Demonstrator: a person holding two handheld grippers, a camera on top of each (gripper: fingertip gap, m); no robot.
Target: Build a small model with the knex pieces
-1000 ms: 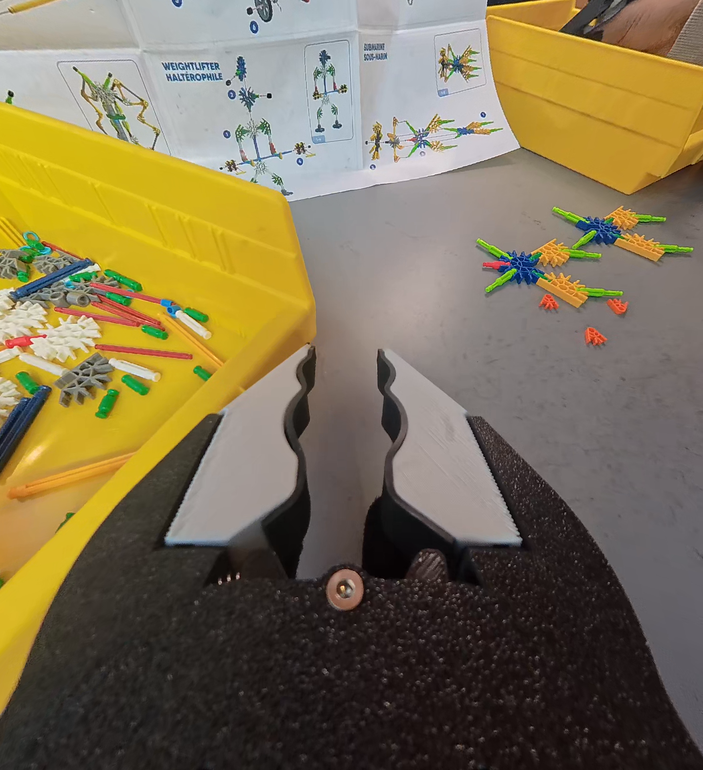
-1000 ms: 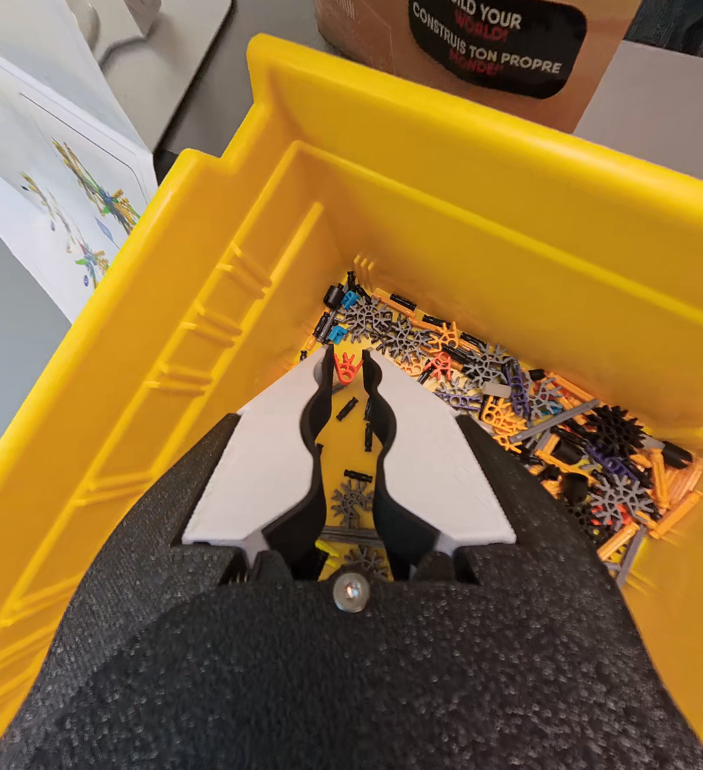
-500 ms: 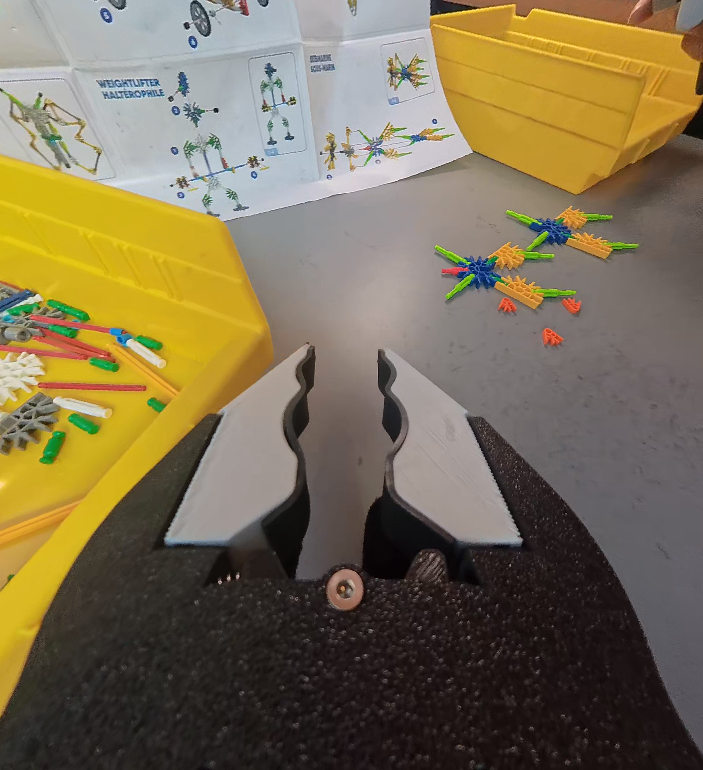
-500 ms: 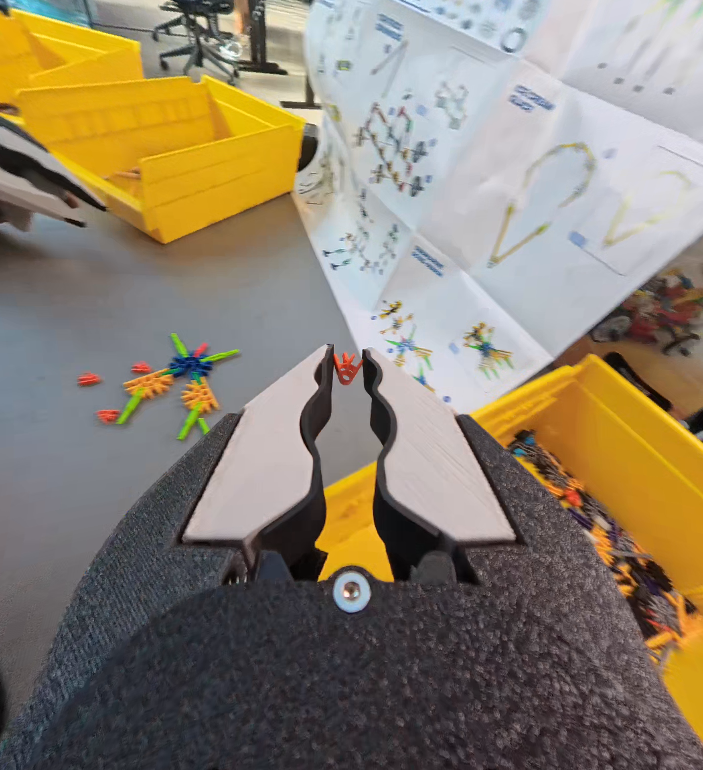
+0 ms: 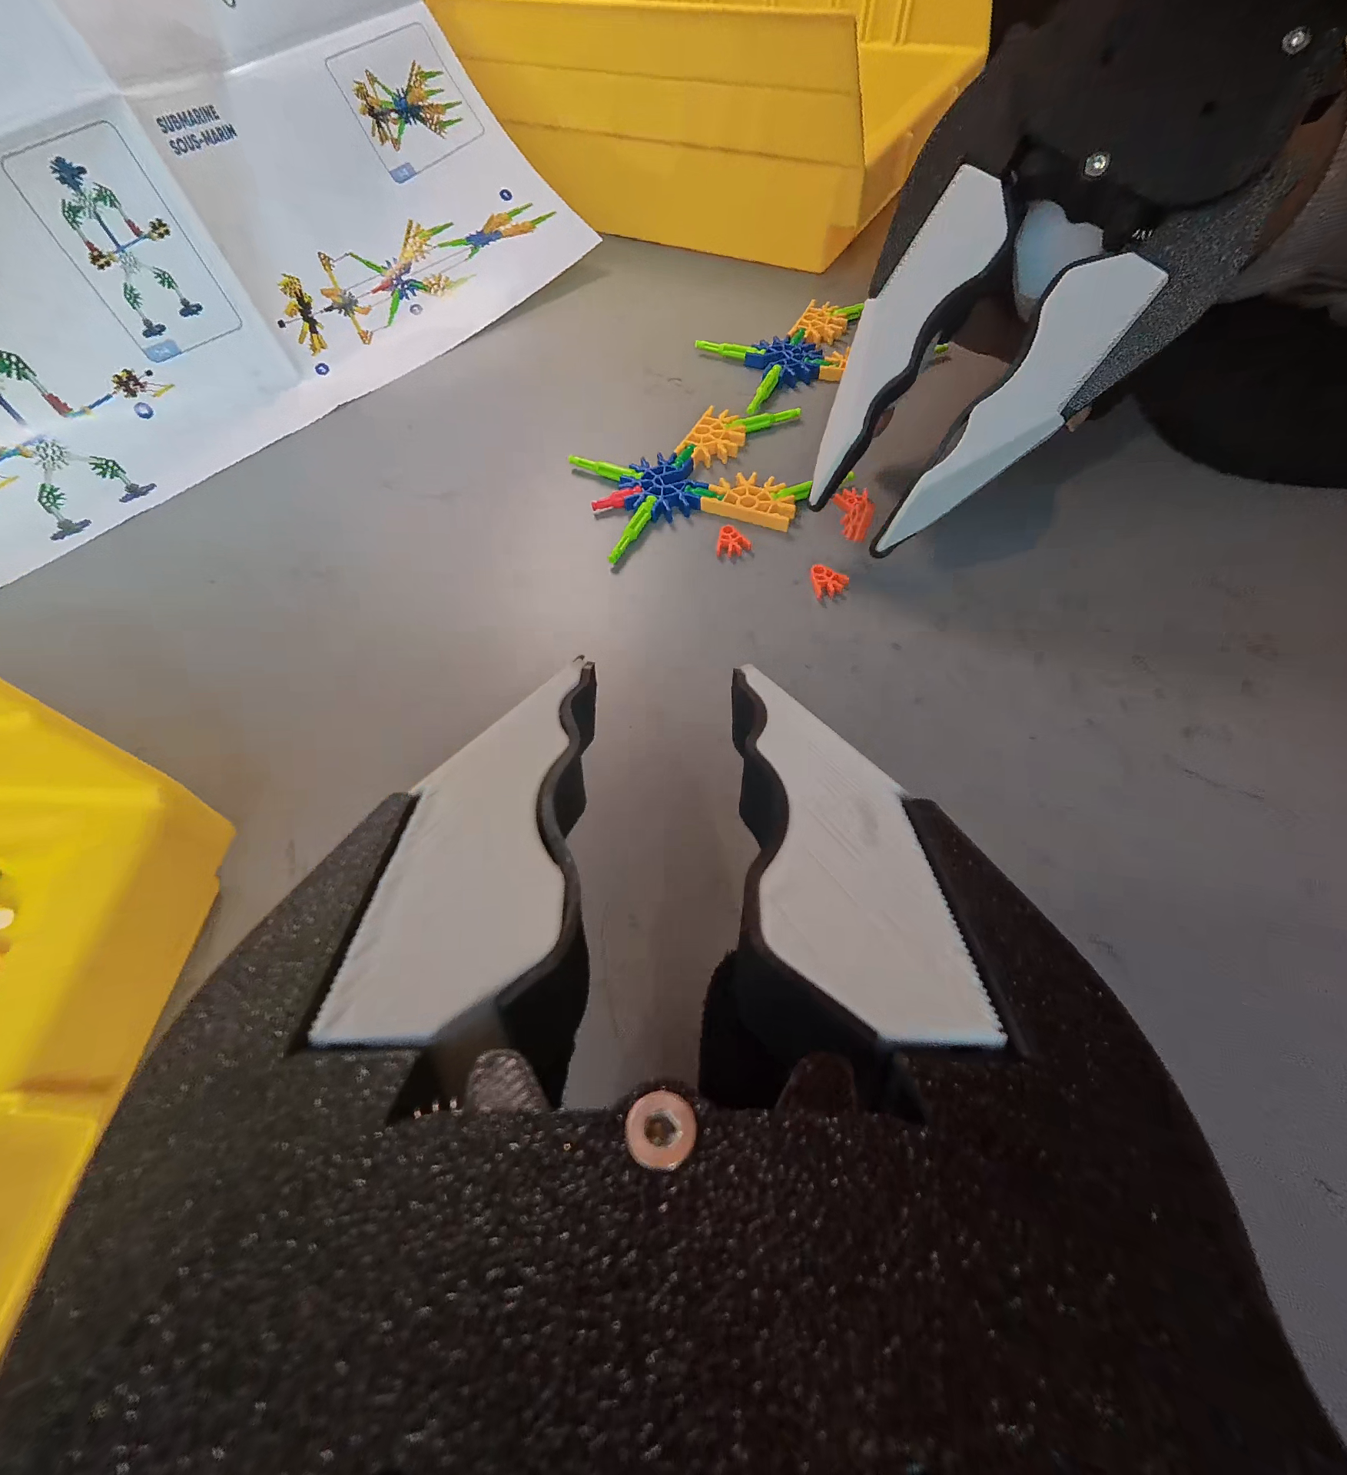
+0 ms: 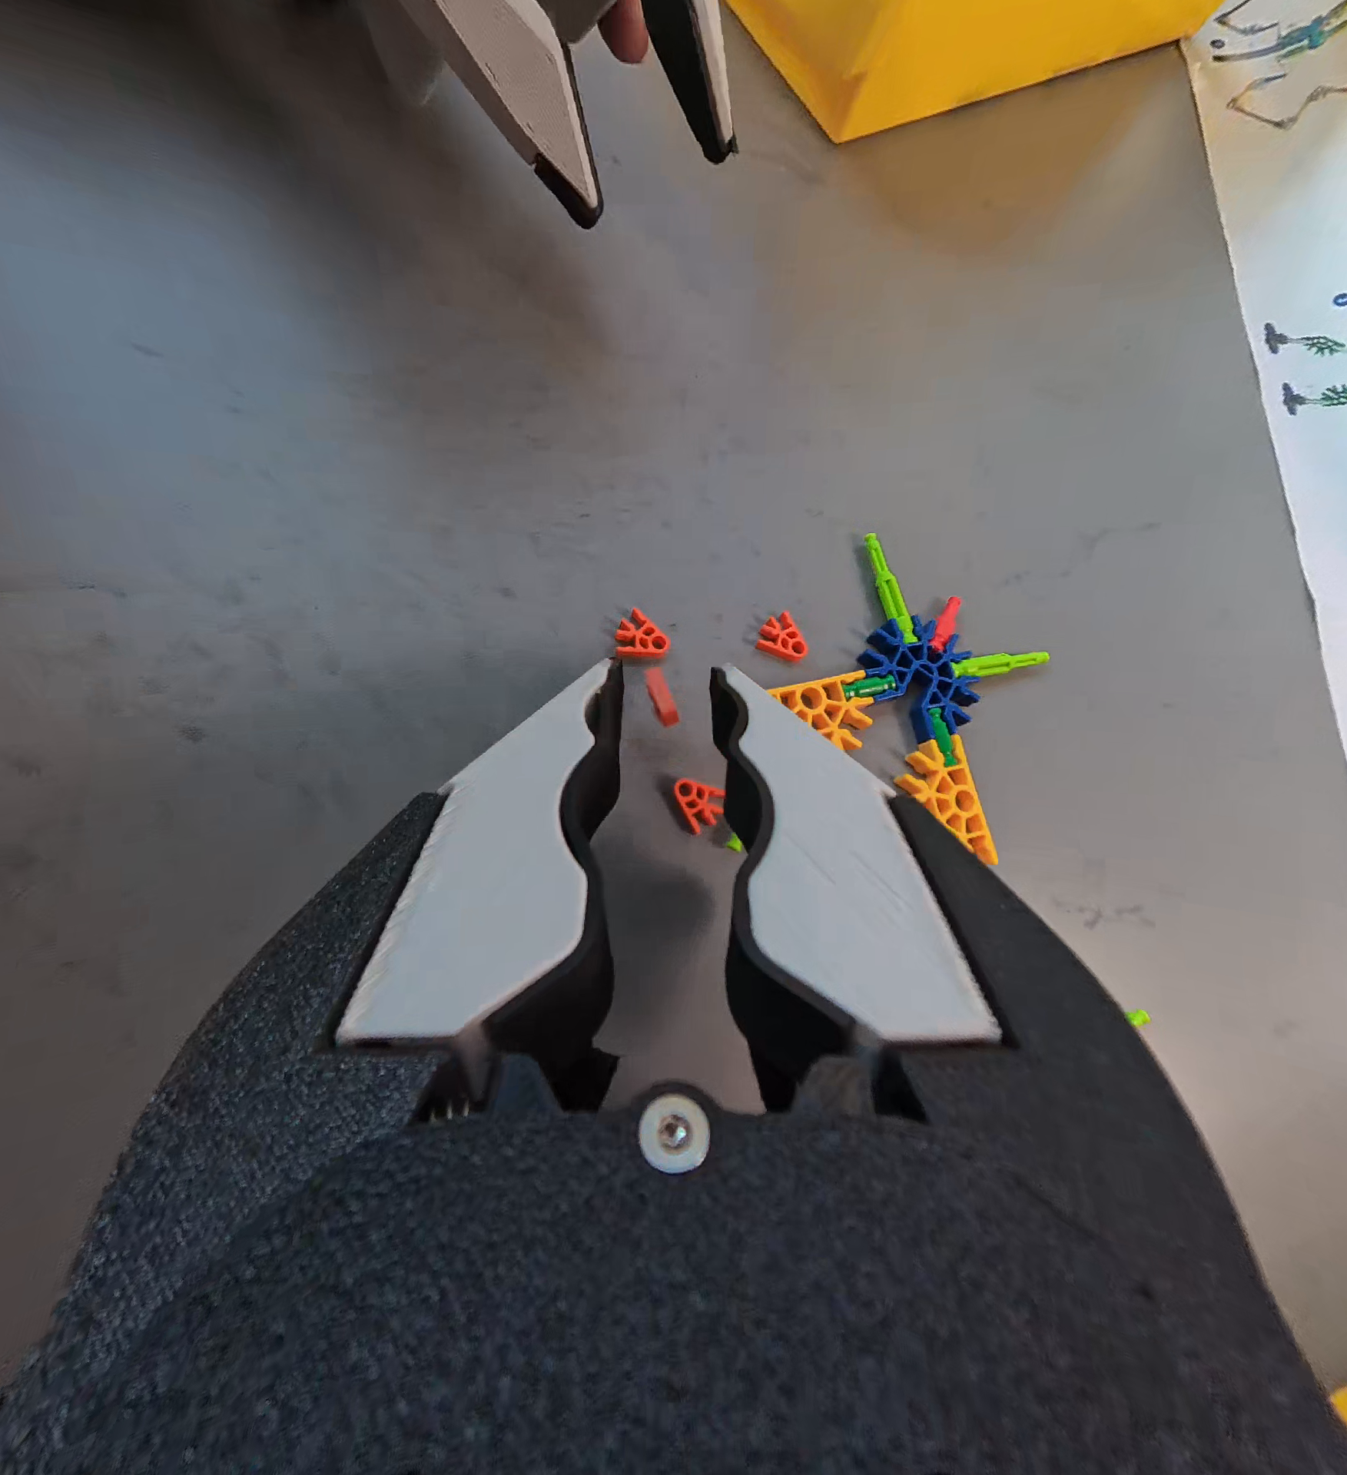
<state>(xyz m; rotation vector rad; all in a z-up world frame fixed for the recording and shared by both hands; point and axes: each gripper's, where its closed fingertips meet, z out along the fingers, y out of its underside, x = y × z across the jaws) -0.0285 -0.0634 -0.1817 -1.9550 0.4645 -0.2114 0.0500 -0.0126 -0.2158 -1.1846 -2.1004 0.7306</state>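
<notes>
At the right gripper (image 6: 667, 670): parted by a moderate gap, tips low over the grey bench (image 5: 1133, 798), clamped on nothing. Between the tips, one small orange connector (image 6: 660, 696) seen edge-on and blurred; cannot tell whether it touches a finger. Around it, three more orange connectors lying flat: one just past the left tip (image 6: 642, 636), one beyond the right tip (image 6: 783, 638), one farther back between the fingers (image 6: 698, 802). Four in all.

Just beside the right finger, a star assembly (image 6: 921, 666): blue hub, green rods, one red rod, orange fan pieces. Behind it in the left wrist view, a second star assembly (image 5: 790, 359) of the same kind. Two in all.

At the left gripper (image 5: 662, 678): spread wide, empty, hovering over bare bench, well apart from the parts.

Two yellow bins: one at the near left (image 5: 55, 918) with a few rods inside, one toward the far side (image 5: 694, 120). One white folded instruction sheet (image 5: 175, 279) along the far left. Matte grey bench, lightly scuffed.
</notes>
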